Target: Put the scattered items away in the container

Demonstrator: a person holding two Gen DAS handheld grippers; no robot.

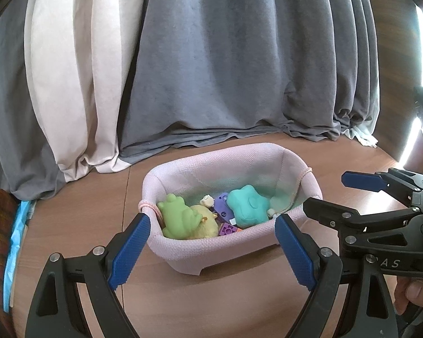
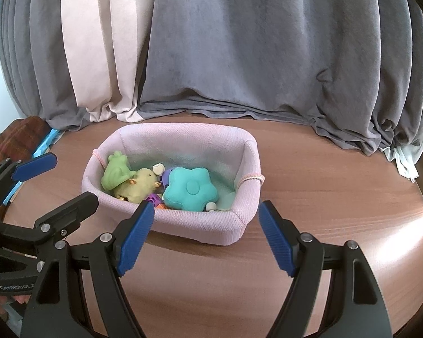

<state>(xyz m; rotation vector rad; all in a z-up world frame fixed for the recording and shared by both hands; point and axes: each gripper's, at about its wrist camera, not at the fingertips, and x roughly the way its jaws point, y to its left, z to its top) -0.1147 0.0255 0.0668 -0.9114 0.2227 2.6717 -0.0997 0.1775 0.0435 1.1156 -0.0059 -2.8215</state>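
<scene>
A pink fabric basket [image 1: 211,248] [image 2: 200,228] stands on the wooden table. Inside lie a green frog toy [image 1: 179,217] [image 2: 115,170], a yellow plush chick [image 1: 206,222] [image 2: 139,186], a teal flower-shaped toy [image 1: 246,202] [image 2: 190,188] and small purple pieces [image 1: 221,205] [image 2: 152,197]. My left gripper [image 1: 213,249] is open and empty, its blue pads either side of the basket's near wall. My right gripper [image 2: 206,235] is open and empty just in front of the basket. Each gripper also shows in the other's view, the right one [image 1: 332,194] and the left one [image 2: 70,177].
Grey and cream curtains [image 1: 211,70] [image 2: 239,56] hang behind the table and pool on its back edge. A brown woven item [image 2: 19,138] and blue plastic wrap [image 1: 17,239] lie at the left edge. Sunlight glares on the table's right side [image 2: 403,242].
</scene>
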